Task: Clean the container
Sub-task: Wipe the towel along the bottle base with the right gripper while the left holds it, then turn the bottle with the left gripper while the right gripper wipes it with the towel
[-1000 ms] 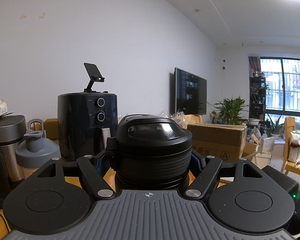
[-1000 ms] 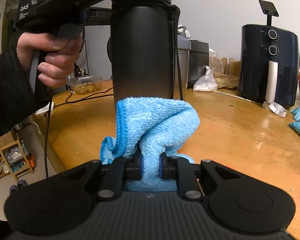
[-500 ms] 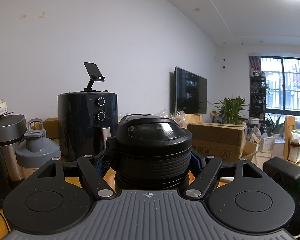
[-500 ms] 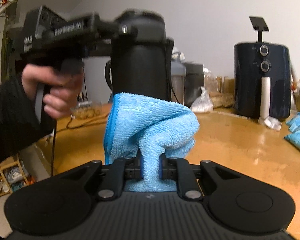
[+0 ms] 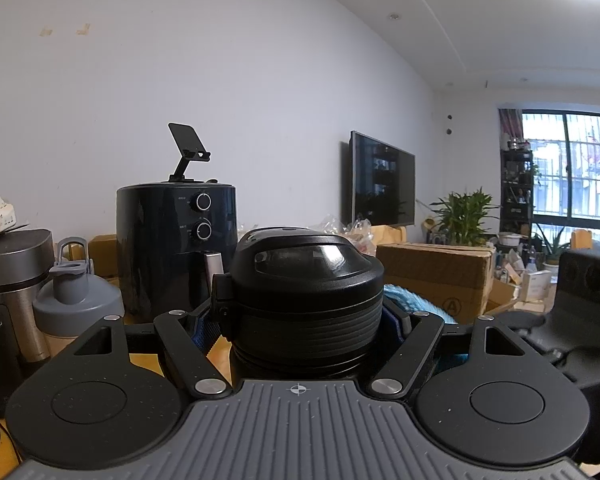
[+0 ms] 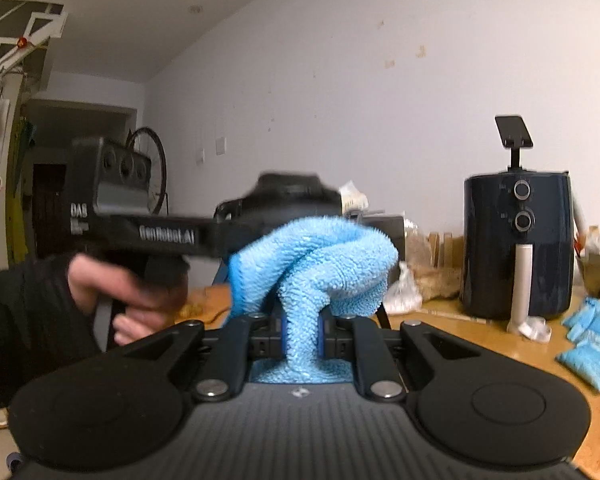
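Left wrist view: the black container (image 5: 306, 304) stands upright between my left gripper (image 5: 306, 320), whose jaws are clamped on its ribbed lid, held above the wooden table (image 6: 480, 340). My right gripper (image 6: 300, 336) has its jaws pinched tight on a blue cloth (image 6: 312, 268), whose bunched top sits against the container's upper side. A hand (image 6: 128, 300) in a black sleeve grips the left handle. A dark air fryer (image 5: 176, 248) stands behind by the wall.
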{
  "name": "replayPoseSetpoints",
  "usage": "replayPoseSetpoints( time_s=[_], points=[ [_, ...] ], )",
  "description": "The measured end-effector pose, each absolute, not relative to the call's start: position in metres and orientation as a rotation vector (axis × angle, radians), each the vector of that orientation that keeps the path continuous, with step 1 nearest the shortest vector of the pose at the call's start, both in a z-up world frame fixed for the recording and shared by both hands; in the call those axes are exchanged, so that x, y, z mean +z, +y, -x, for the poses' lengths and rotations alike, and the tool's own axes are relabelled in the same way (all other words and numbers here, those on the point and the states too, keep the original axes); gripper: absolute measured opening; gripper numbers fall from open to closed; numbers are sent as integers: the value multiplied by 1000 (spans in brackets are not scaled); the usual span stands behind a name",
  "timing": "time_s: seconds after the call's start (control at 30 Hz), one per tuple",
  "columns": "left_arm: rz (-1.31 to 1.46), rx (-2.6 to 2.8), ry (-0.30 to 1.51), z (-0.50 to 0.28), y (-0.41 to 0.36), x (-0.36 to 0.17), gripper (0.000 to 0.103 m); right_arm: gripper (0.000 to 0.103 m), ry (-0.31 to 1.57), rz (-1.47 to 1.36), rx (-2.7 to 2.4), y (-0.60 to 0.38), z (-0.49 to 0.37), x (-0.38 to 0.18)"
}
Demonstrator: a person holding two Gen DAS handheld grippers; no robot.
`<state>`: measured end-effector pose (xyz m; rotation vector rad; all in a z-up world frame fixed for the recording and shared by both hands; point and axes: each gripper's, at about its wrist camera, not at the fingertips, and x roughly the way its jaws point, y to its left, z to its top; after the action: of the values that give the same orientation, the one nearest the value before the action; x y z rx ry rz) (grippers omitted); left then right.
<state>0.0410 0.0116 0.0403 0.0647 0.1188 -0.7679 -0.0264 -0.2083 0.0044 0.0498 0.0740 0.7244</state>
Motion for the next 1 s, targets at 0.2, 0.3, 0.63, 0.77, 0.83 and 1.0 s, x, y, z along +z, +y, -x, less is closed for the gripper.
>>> replayPoseSetpoints(
  time_s=[0.2,0.3,0.63,0.77,0.83,1.0],
  points=[
    [-67,-770,115,-40,13,39,74,7,71,-59,725,-209,24,6],
    [-67,-771,112,-41,14,39,74,7,74,-57,728,-210,24,5],
    [-65,-770,98,-43,15,38,75,8,96,-59,723,-217,28,-4],
    [-64,-770,94,-43,15,38,75,9,104,-63,712,-224,33,-9],
    [-63,-769,94,-42,15,38,75,9,107,-64,705,-229,36,-11],
    [-64,-769,95,-42,16,39,75,9,114,-63,696,-239,43,-16]
  ],
)
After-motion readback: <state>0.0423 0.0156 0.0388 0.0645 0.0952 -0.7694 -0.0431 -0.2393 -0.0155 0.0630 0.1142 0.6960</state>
